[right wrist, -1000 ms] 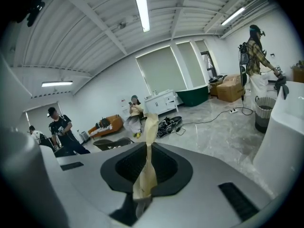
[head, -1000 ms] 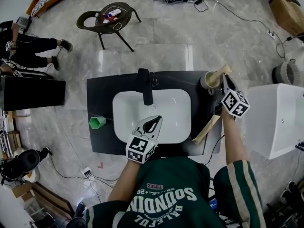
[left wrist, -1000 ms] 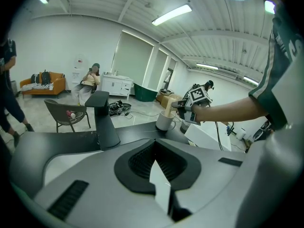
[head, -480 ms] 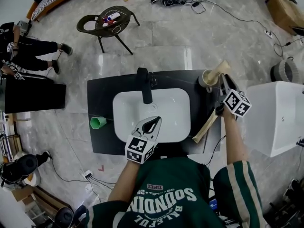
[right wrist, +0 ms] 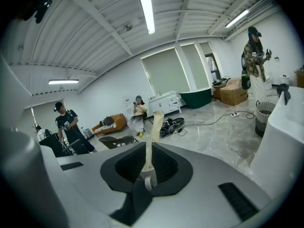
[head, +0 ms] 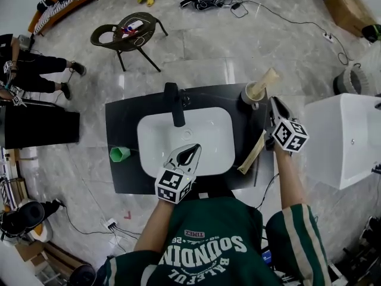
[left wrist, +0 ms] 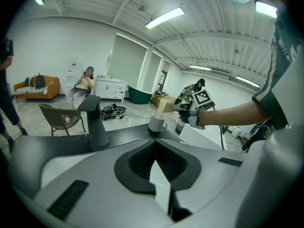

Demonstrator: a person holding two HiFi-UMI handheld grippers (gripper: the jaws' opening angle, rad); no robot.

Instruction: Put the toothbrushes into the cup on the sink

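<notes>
A white cup (head: 250, 95) stands at the back right of the black sink counter (head: 122, 124), with one paper-wrapped toothbrush (head: 264, 82) leaning in it. A second wrapped toothbrush (head: 253, 154) lies on the counter right of the white basin (head: 155, 142). My right gripper (head: 275, 108) hovers just right of the cup, apart from it. Its jaws have just been closing, stand slightly open and hold nothing. Its own view looks at the cup (right wrist: 148, 177) and toothbrush (right wrist: 153, 127). My left gripper (head: 188, 155) is open and empty over the basin's front edge, facing the cup (left wrist: 156, 123).
A black faucet (head: 172, 103) rises behind the basin. A green cup (head: 119, 154) lies on the counter's left side. A white fixture (head: 348, 142) stands close on the right. A chair (head: 125, 34), cables and seated people are farther off on the marble floor.
My right gripper has drawn back from the cup toward the near right, leaving the toothbrush standing in the cup. The left gripper has stayed where it was.
</notes>
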